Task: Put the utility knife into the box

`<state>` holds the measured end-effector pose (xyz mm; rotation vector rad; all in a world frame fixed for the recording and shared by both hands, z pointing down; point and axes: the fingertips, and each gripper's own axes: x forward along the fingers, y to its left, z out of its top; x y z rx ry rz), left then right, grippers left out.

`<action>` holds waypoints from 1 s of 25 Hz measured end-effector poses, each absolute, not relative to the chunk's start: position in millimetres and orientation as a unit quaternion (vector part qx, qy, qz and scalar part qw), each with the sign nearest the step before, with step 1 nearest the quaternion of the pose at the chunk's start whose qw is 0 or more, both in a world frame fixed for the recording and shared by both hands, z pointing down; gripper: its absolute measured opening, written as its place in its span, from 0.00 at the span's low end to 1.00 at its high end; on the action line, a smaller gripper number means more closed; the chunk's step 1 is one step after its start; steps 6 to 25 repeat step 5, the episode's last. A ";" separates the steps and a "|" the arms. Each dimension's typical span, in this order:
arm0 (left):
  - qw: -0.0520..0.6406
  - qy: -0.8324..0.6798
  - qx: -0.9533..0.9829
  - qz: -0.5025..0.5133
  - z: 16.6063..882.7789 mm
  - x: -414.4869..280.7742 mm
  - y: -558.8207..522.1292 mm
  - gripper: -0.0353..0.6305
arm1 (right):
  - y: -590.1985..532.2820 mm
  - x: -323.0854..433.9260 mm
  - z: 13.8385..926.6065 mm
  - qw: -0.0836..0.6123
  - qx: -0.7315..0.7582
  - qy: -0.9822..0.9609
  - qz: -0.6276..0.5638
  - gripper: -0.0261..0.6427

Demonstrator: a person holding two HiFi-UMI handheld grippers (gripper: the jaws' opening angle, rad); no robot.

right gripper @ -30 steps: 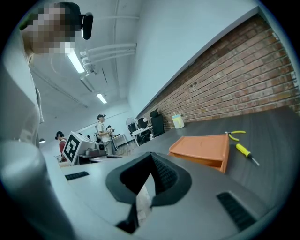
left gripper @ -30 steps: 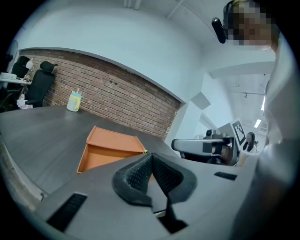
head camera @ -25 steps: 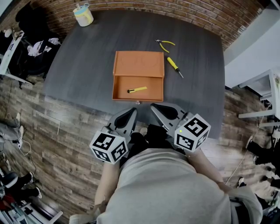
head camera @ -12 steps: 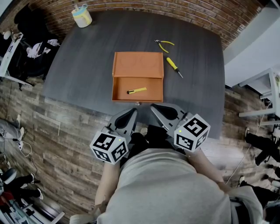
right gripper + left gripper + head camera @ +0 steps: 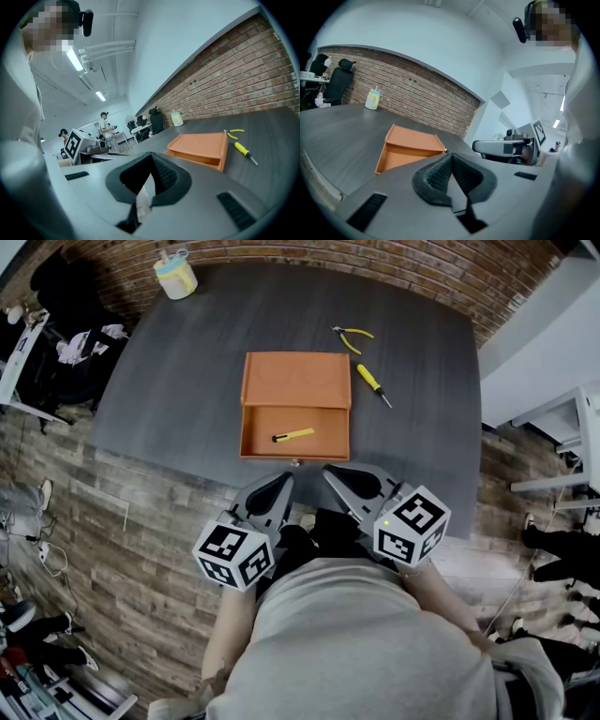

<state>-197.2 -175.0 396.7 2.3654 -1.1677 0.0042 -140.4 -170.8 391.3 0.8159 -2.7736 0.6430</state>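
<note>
An orange box (image 5: 297, 378) lies open on the dark table, its lid folded back. A yellow utility knife (image 5: 293, 434) rests inside the box's tray. My left gripper (image 5: 278, 487) and right gripper (image 5: 343, 475) hover side by side at the table's near edge, close to my body, both shut and empty. In the left gripper view the box (image 5: 412, 143) lies ahead of the shut jaws. The right gripper view shows the box (image 5: 199, 145) from its right side; the knife is hidden there.
Yellow-handled pliers (image 5: 352, 334) and a yellow screwdriver (image 5: 373, 383) lie right of the box. A pale cup (image 5: 176, 274) stands at the far left corner. Chairs and desks surround the table; brick wall behind.
</note>
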 end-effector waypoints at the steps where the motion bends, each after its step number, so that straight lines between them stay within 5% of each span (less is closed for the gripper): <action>1: 0.250 -0.428 0.869 0.003 397.3 -197.4 -174.7 0.08 | -170.8 -140.4 391.3 0.090 0.275 -0.933 0.216 0.05; 25: 0.254 -0.425 0.869 0.007 399.1 -197.9 -172.8 0.08 | -170.2 -142.3 390.3 0.092 0.272 -0.934 0.214 0.05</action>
